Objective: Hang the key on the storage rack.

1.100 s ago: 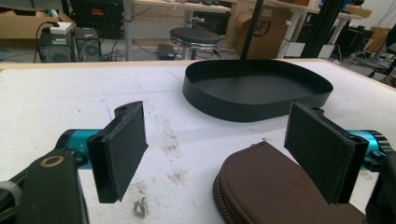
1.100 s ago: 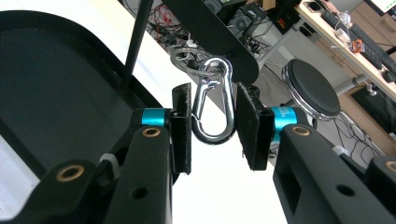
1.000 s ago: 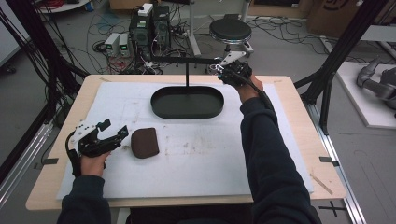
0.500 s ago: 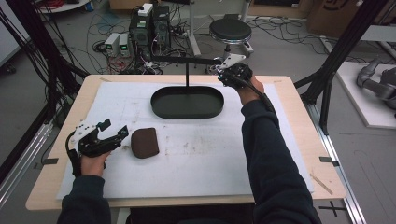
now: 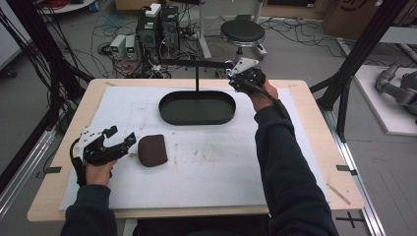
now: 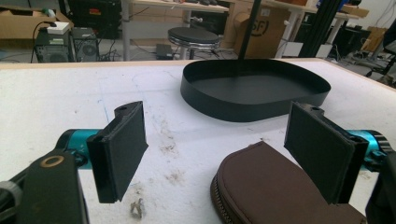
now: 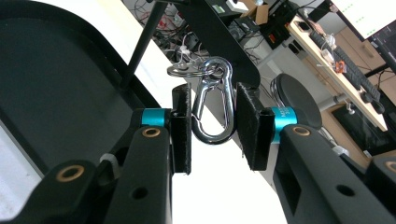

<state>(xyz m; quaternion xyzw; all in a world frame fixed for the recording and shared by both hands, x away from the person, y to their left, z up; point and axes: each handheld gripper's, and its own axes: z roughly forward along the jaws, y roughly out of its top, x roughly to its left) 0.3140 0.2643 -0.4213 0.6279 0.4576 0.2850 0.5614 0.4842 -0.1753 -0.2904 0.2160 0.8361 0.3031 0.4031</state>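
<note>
This is a robotics lab or research workshop. A pale wooden work table [image 5: 314, 147] topped with a scuffed white sheet stands inside a frame of black aluminium struts [image 5: 366, 49]. Behind it, black desktop computers [image 5: 158, 27] sit on a grey floor amid tangled black cables [image 5: 44, 64], beside a round black stool [image 5: 242, 32] and brown cardboard boxes [image 6: 261, 32].

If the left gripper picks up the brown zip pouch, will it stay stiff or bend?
The brown pouch looks padded and rounded, so it probably gives a little under the pads. It lies flat on the table, so rolling seems unlikely. It looks small and probably light.
</note>
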